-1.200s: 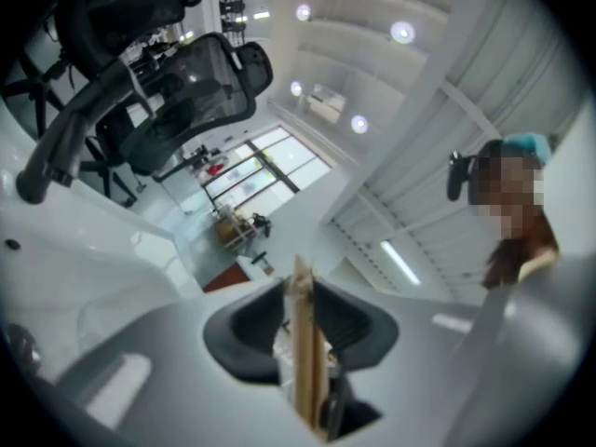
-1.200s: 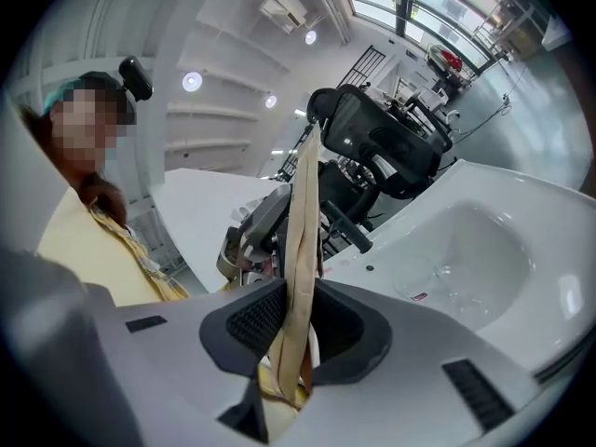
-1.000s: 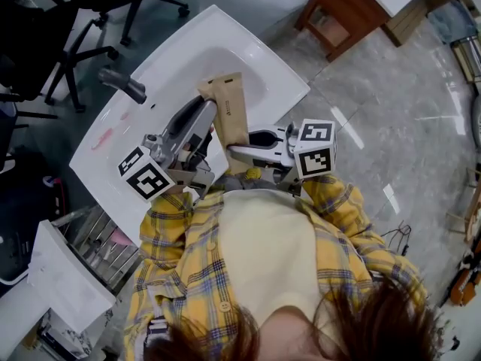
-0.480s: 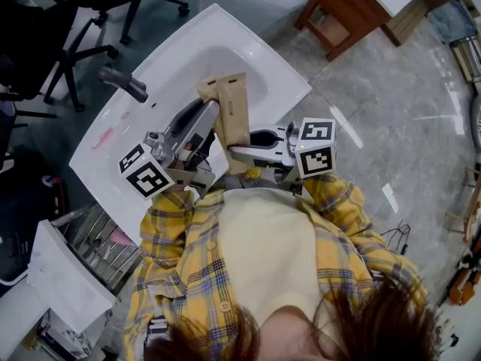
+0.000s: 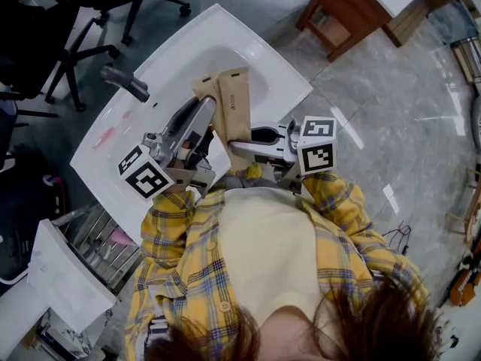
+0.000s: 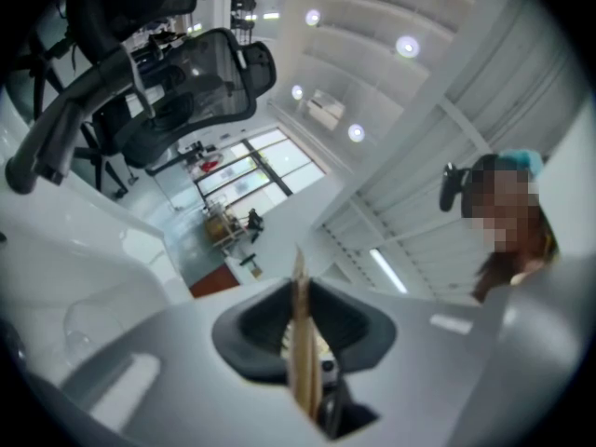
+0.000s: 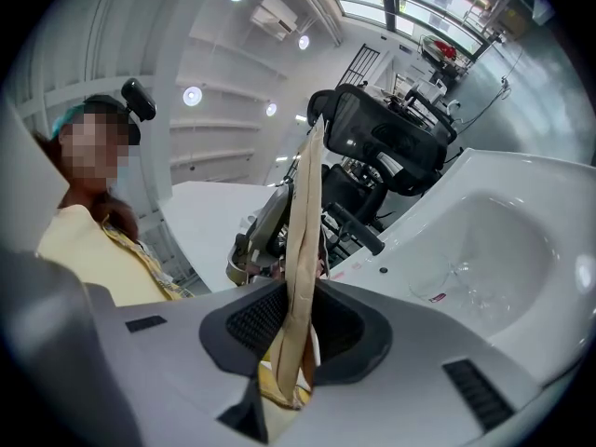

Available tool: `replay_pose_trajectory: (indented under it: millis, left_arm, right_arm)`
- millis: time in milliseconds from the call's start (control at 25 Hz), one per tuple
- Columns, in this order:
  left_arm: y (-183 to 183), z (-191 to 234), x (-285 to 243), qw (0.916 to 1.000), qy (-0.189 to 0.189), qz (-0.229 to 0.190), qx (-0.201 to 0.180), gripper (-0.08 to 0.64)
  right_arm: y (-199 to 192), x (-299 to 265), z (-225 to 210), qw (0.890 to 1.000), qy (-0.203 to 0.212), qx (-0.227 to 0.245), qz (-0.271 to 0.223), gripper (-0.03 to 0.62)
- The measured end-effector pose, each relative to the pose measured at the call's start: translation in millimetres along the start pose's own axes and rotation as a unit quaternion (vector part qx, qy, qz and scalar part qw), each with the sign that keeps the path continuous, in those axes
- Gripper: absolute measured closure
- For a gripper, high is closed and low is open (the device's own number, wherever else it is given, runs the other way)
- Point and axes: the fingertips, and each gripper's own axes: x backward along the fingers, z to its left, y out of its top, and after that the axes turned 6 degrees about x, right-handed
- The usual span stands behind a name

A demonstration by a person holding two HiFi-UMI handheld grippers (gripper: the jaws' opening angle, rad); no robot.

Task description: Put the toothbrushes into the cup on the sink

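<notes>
white sink (image 5: 161, 70) lies below toward 11 o'clock; left tongs (image 5: 209, 113) and right tongs (image 5: 239, 147) each clamp one brown toothbrush packet (image 5: 231, 100), apparently to tear it open.

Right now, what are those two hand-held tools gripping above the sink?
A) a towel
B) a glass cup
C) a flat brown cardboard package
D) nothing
C: the left tool and the right tool each pinch the brown cardboard package between their jaws, above the sink.
</notes>
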Motion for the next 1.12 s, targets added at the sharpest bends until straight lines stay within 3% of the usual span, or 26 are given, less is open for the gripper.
replay_pose_trajectory:
  millis: [440, 920, 1120]
  left_arm:
    - [14, -4, 7, 0.9991, 0.019, -0.03, -0.024, 0.495]
    - [52, 3, 37, 0.9931, 0.053, -0.097, -0.04, 0.498]
    - [56, 9, 41, 0.9858, 0.088, -0.101, -0.102, 0.497]
  right_arm:
    - [9, 7, -8, 1.0, -0.02, -0.002, -0.02, 0.514]
    - [-4, 12, -27, 0.995, -0.088, 0.037, 0.015, 0.548]
    - [-7, 12, -29, 0.994, -0.099, 0.042, 0.018, 0.549]
